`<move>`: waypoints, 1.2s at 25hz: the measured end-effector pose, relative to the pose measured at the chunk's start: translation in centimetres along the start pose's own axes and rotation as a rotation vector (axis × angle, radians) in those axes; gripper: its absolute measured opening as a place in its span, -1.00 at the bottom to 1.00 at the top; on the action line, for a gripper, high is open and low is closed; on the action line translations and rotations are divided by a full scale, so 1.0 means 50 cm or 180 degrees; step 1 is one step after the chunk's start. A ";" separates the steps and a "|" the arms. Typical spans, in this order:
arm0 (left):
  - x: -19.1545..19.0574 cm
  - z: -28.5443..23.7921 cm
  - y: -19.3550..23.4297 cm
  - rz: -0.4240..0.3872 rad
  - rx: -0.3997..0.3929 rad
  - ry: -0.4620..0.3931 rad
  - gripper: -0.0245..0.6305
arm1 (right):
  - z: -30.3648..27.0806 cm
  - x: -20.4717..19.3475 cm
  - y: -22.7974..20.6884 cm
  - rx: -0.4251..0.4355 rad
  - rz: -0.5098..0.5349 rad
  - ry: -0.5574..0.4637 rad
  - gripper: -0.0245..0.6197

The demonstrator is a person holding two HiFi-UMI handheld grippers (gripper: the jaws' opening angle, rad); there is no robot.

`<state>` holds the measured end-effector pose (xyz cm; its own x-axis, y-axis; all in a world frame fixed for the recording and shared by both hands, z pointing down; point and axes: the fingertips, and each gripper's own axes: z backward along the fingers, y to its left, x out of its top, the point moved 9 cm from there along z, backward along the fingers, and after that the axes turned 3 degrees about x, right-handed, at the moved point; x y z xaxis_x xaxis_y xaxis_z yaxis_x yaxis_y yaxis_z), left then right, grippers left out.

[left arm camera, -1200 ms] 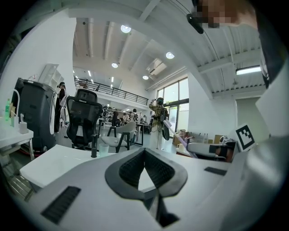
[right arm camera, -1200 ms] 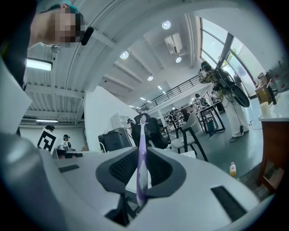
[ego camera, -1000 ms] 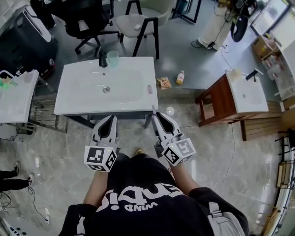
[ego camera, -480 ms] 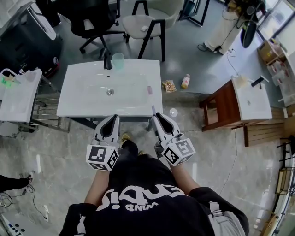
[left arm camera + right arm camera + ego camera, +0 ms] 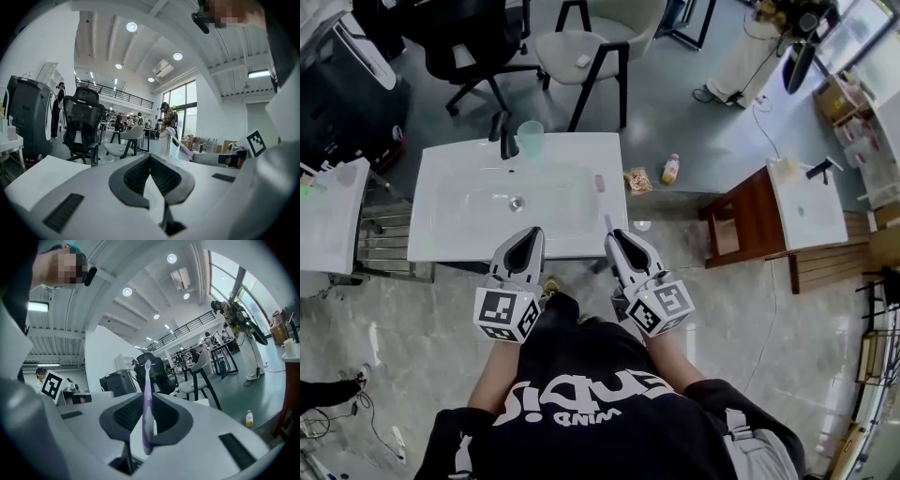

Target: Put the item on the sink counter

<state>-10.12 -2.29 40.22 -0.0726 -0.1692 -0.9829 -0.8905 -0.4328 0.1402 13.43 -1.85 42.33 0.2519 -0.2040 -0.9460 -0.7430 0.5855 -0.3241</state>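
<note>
Purple toothbrush [image 5: 147, 380]: upright, pinched near its lower end by right gripper [image 5: 617, 240] fingers, above the table's [image 5: 450, 251] near edge; left gripper [image 5: 150, 164] fingers together, empty; risk: the thin handle pivots, or an early release drops it to the floor.
</note>
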 end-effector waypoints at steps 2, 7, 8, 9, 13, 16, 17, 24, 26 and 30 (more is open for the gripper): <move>0.004 -0.020 0.018 -0.0006 -0.0031 0.0011 -0.86 | -0.025 0.001 -0.008 -0.0014 0.0008 0.0018 -0.70; 0.021 -0.075 0.075 -0.0006 -0.0089 0.0020 -0.86 | -0.096 0.008 -0.028 -0.0066 0.0022 0.0033 -0.70; 0.025 -0.085 0.087 -0.0012 -0.0107 0.0020 -0.86 | -0.110 0.011 -0.032 -0.0077 0.0028 0.0036 -0.70; 0.030 -0.095 0.098 -0.0017 -0.0127 0.0020 -0.86 | -0.123 0.013 -0.034 -0.0088 0.0036 0.0038 -0.70; 0.042 -0.134 0.136 -0.0049 -0.0211 0.0041 -0.86 | -0.175 0.024 -0.045 -0.0153 0.0065 0.0033 -0.70; 0.045 -0.160 0.162 -0.0039 -0.0285 0.0061 -0.86 | -0.209 0.025 -0.052 -0.0215 0.0080 0.0029 -0.70; 0.046 -0.167 0.170 -0.0038 -0.0313 0.0067 -0.86 | -0.219 0.025 -0.053 -0.0233 0.0088 0.0029 -0.70; 0.058 -0.222 0.205 -0.0022 -0.0408 0.0132 -0.86 | -0.272 0.041 -0.070 -0.0294 0.0099 0.0041 -0.70; 0.061 -0.238 0.205 -0.0007 -0.0415 0.0134 -0.86 | -0.281 0.048 -0.082 -0.0286 0.0118 0.0049 -0.70; 0.064 -0.262 0.206 0.0014 -0.0400 0.0138 -0.86 | -0.300 0.056 -0.102 -0.0239 0.0149 0.0090 -0.70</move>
<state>-13.63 -18.86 40.09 -0.0545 -0.2082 -0.9766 -0.8268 -0.5389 0.1610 8.60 -17.18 41.38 0.1990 -0.2005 -0.9593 -0.7983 0.5346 -0.2773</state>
